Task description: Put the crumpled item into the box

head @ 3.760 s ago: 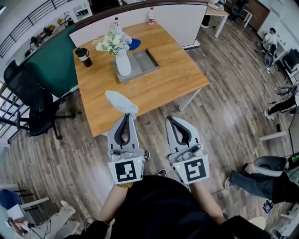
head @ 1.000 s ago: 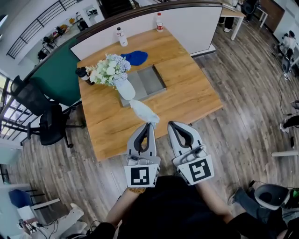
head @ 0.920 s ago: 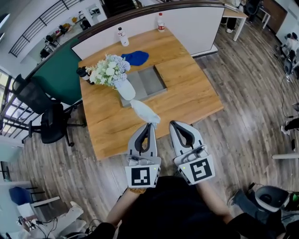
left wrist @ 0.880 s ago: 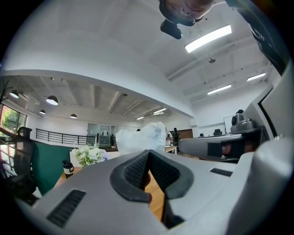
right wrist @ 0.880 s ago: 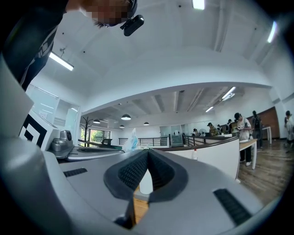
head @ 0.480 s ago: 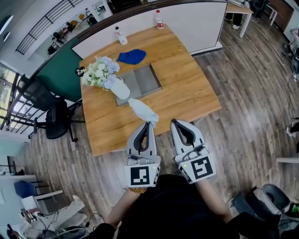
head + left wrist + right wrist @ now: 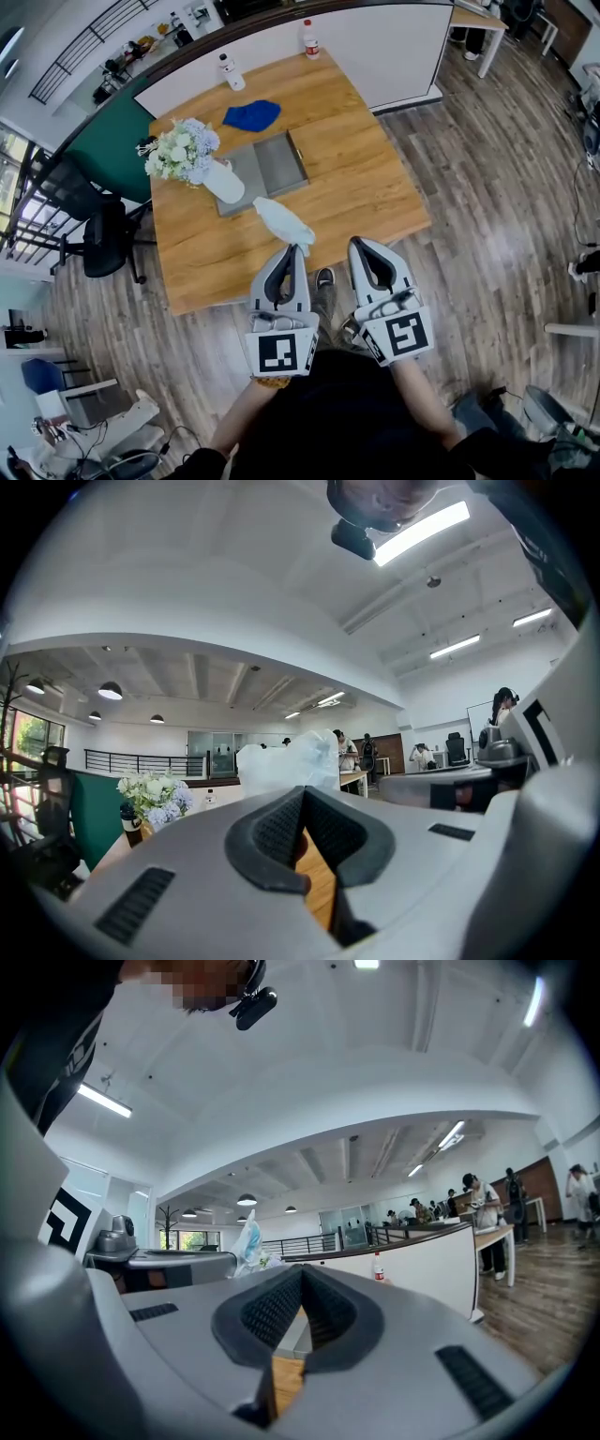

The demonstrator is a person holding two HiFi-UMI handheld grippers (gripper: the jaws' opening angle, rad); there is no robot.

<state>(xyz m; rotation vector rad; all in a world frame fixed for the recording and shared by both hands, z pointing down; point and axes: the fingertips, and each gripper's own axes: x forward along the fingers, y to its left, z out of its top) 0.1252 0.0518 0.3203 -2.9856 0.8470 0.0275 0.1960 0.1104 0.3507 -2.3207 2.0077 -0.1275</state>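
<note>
Left gripper (image 7: 292, 251): fingers pinched shut on the tail of the crumpled item (image 7: 281, 221), which is held over the near edge of the wooden surface (image 7: 375, 178), short of the box (image 7: 265, 167). Right gripper (image 7: 362, 246): fingers closed, empty.

Advice: pass clear of the vase (image 7: 223, 183) and release over the box centre.

Item: white, thin, crinkly, probably light. Box: grey, shallow, rectangular.

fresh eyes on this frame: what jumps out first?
The crumpled white item stands out first, pinched at the tip of the left gripper and held over the near part of the wooden table. Beyond it sits the grey box, open on top, with a vase of flowers by its left end and a blue cloth behind it. The right gripper is shut and empty beside the left.
</note>
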